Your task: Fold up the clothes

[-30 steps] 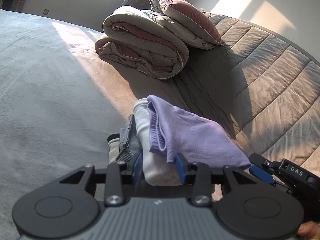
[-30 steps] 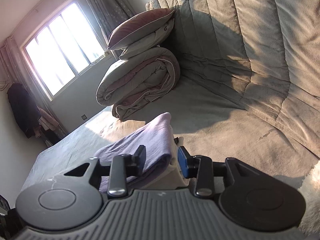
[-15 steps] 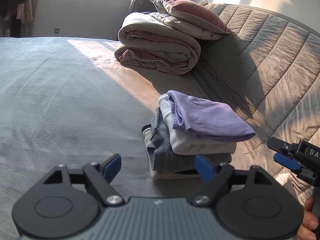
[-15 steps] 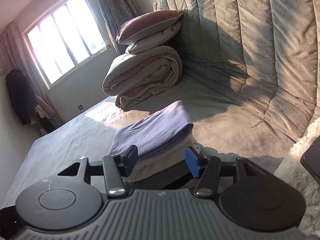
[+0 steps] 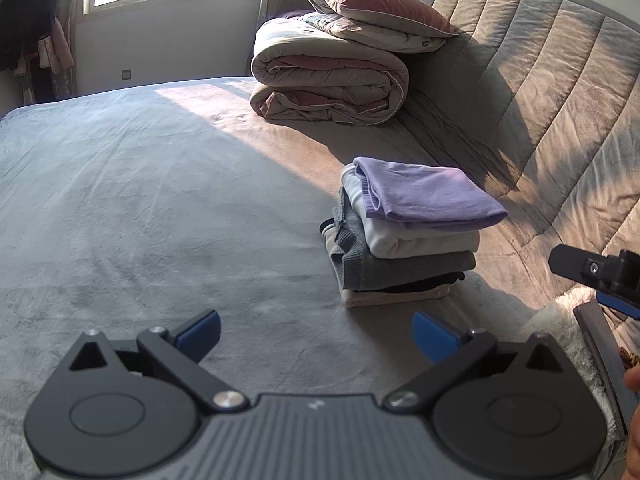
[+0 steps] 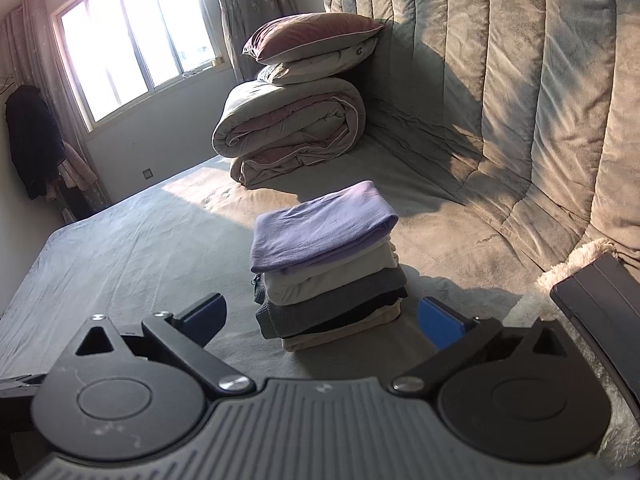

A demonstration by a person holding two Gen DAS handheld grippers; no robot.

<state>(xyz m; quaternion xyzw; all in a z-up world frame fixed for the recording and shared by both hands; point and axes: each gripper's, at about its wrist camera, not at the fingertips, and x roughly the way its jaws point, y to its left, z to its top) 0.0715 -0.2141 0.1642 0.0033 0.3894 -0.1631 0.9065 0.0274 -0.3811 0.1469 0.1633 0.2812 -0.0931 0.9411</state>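
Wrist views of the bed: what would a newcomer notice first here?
The neat stack of folded clothes on the grey bed draws the eye first, with the purple garment on top. Behind it, near the quilted headboard, a rolled duvet carries two pillows. Close to the camera, each hand-held gripper, left and right, is opening with nothing between its fingers.

Folded clothes stack [image 6: 328, 280] (lilac topmost)

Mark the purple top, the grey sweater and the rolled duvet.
purple top [image 6: 320, 232]: right wrist view, middle of its top face.
grey sweater [image 5: 408, 270]: left wrist view, its folded side.
rolled duvet [image 5: 328, 80]: left wrist view, its rolled end.
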